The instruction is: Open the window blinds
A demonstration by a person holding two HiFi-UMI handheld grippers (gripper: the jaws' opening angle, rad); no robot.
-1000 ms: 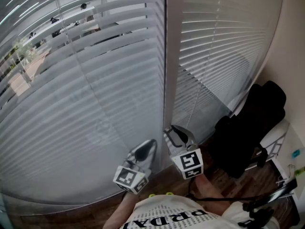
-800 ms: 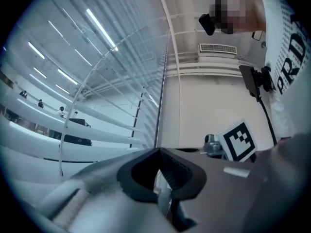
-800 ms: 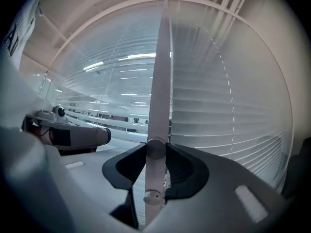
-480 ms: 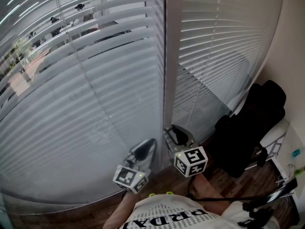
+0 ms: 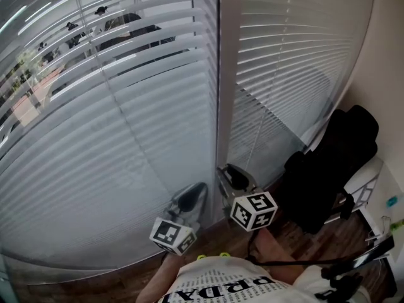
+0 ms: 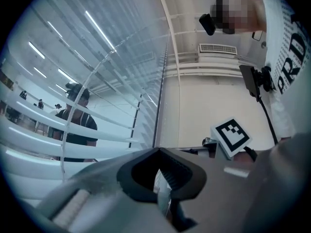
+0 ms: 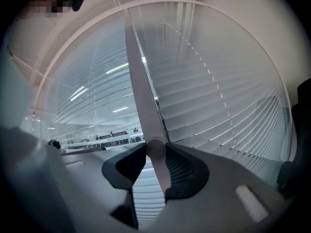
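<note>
The left blind (image 5: 126, 137) hangs with its slats part tilted, so people outside show through its top. Between it and the right blind (image 5: 284, 62), which stays flat, a grey window post (image 5: 224, 74) rises. My right gripper (image 5: 228, 172) is low in front of that post. In the right gripper view, the right gripper (image 7: 155, 147) is shut on the pale tilt wand (image 7: 141, 81), which runs up from its jaws. Just left of it, my left gripper (image 5: 197, 191) points at the blind. In the left gripper view, the left gripper (image 6: 158, 152) has its tips together and holds nothing.
A black chair with dark cloth over it (image 5: 334, 163) stands at the right, close to the right blind. A white wall (image 5: 391, 55) closes the right side. Dark wood floor (image 5: 297, 238) lies below. A cable and stand (image 5: 353, 257) sit at the bottom right.
The right gripper's marker cube has rolled round on the wand. The left blind's upper slats have tilted further, showing more of the people outside. The left gripper has stayed put.
</note>
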